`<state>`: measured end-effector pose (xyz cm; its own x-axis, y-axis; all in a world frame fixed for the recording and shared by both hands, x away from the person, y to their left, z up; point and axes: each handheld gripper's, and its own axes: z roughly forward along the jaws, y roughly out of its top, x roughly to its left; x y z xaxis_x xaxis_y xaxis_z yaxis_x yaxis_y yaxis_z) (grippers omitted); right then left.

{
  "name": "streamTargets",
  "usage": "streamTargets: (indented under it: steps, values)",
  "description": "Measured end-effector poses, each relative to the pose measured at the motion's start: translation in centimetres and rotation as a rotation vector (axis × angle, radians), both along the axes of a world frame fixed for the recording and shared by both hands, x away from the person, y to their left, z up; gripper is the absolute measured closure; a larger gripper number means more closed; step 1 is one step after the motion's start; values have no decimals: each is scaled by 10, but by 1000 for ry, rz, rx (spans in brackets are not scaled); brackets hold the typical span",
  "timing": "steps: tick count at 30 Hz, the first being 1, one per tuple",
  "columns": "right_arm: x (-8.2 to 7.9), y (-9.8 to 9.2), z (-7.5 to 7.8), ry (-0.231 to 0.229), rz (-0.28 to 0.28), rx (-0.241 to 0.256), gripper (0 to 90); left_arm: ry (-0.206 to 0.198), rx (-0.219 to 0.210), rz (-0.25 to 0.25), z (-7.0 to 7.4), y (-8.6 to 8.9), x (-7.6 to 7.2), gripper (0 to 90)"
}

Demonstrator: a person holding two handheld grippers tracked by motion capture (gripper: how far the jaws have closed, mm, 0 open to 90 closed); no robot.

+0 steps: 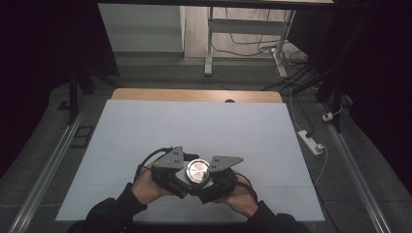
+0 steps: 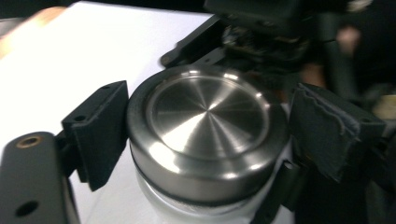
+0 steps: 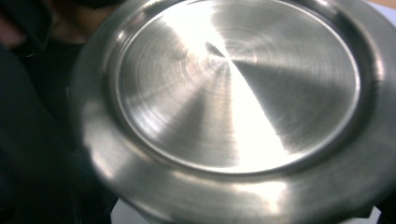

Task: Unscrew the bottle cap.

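Observation:
A round brushed-steel lid (image 1: 197,171) sits on a pale jar body (image 2: 163,205) near the front edge of the white table cover (image 1: 194,121). In the left gripper view the lid (image 2: 208,121) lies between my left gripper's fingers (image 2: 100,130), and both pads press against its rim. My left gripper (image 1: 184,179) comes at it from the left, my right gripper (image 1: 210,183) from the right, each held in a hand. The right gripper view looks straight down on the lid (image 3: 233,93) from very close. Its own jaws are hidden there.
The white cover lies on a wooden table whose far edge (image 1: 194,94) shows. Beyond it stand white desk legs (image 1: 209,48) with loose cables on the floor. A white power strip (image 1: 311,141) lies on the floor at the right.

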<state>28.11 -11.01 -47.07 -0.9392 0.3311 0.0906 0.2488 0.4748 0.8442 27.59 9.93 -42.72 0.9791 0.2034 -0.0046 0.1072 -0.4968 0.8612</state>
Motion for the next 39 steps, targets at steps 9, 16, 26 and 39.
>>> streamTargets:
  steps: [9, 16, 26, 39]
  values:
    - [-7, 8, -1, -6, 94, -2, 146, -1, 45, -159, -1, 9, 9, 185]
    - [-3, 6, -2, -6, 38, -8, 147, -38, 55, 33, -4, -5, 0, 193]
    - [4, -4, 3, 10, -22, 36, 146, 49, -71, 31, 8, 4, 5, 86]
    - [-8, 12, -4, 8, 109, -9, 146, -10, 84, -173, -5, 10, 9, 141]
